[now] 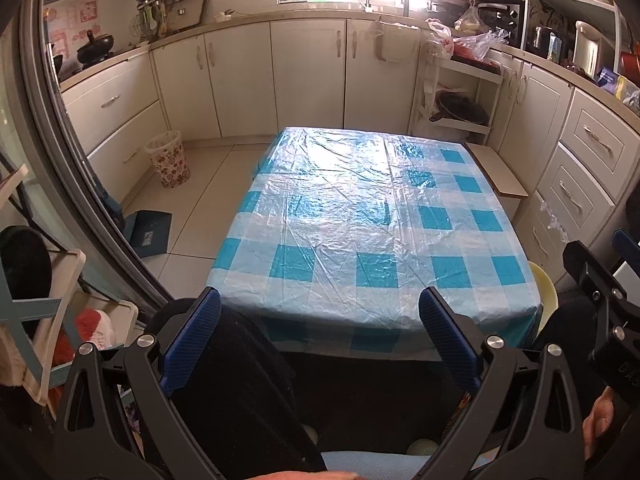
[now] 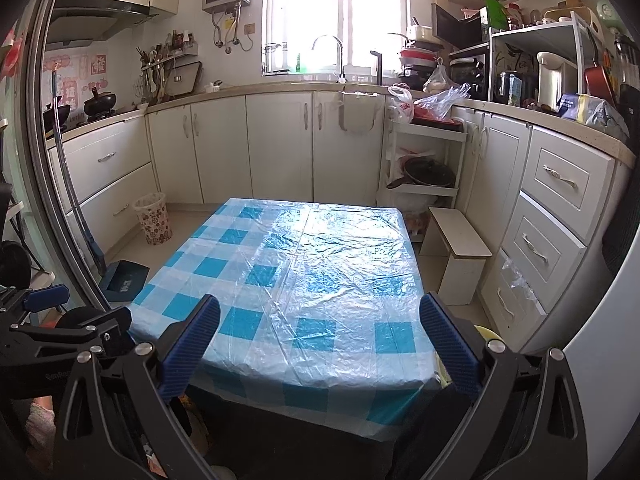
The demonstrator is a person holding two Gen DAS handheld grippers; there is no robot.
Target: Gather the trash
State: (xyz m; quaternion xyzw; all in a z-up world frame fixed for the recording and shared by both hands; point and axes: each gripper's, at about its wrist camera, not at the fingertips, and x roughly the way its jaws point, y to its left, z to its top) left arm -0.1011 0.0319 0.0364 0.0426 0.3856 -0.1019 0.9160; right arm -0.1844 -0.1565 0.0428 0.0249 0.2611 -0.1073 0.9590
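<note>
A table with a blue and white checked plastic cover (image 1: 360,216) stands in front of me; it also shows in the right wrist view (image 2: 312,280). No loose trash shows on it. A patterned waste basket (image 1: 168,159) stands on the floor at the left by the cabinets, also in the right wrist view (image 2: 153,219). My left gripper (image 1: 320,308) is open and empty, held before the table's near edge. My right gripper (image 2: 320,316) is open and empty over the near edge. The right gripper also shows at the right edge of the left wrist view (image 1: 600,280).
A dark blue dustpan (image 1: 148,233) lies on the floor left of the table. A small white stool (image 2: 460,256) stands right of the table, by the drawers (image 2: 548,240). A white shelf cart with a pan (image 2: 424,168) stands behind. A yellow seat (image 1: 544,292) is at the table's near right corner.
</note>
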